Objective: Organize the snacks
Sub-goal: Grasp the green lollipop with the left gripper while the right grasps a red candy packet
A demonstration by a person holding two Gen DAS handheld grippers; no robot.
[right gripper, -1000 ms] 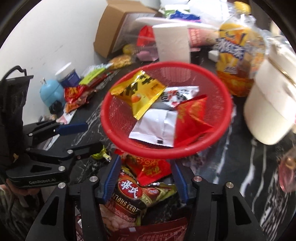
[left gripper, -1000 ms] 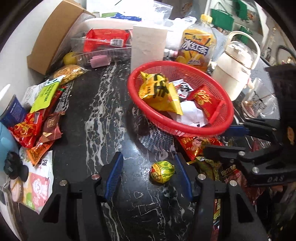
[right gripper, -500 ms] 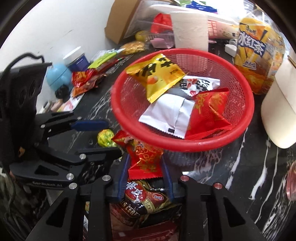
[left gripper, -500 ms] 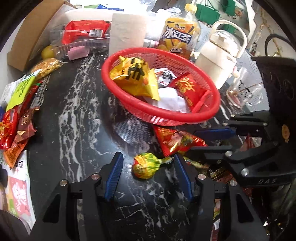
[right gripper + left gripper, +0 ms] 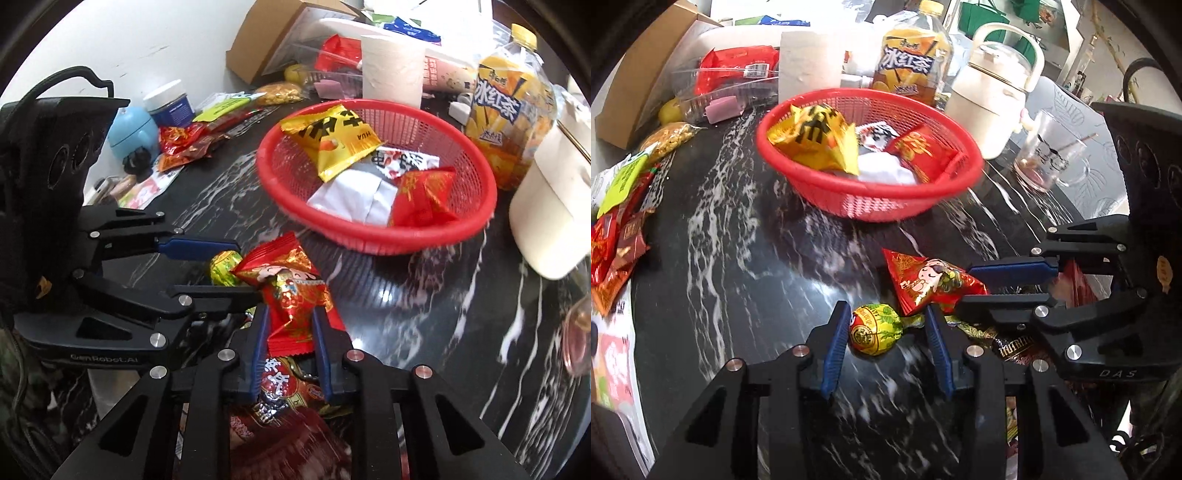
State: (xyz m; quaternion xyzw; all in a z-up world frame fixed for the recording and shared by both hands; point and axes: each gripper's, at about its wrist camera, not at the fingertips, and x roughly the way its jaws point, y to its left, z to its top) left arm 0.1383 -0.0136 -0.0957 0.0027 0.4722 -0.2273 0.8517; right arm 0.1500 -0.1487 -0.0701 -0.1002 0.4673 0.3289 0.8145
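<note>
While the right gripper (image 5: 290,325) pinches the light, crinkly red packet (image 5: 291,291) mid-body at lower centre, the left gripper (image 5: 886,328) is closing round the small, slippery candy (image 5: 875,328).

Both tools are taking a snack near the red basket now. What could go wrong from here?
1. The left tool is closing on the round candy; it may roll away on the smooth black table.
2. The right tool pinches only the red packet's lower end, so it may slip.
3. The tools are close together and may bump on the way to the red basket.
</note>
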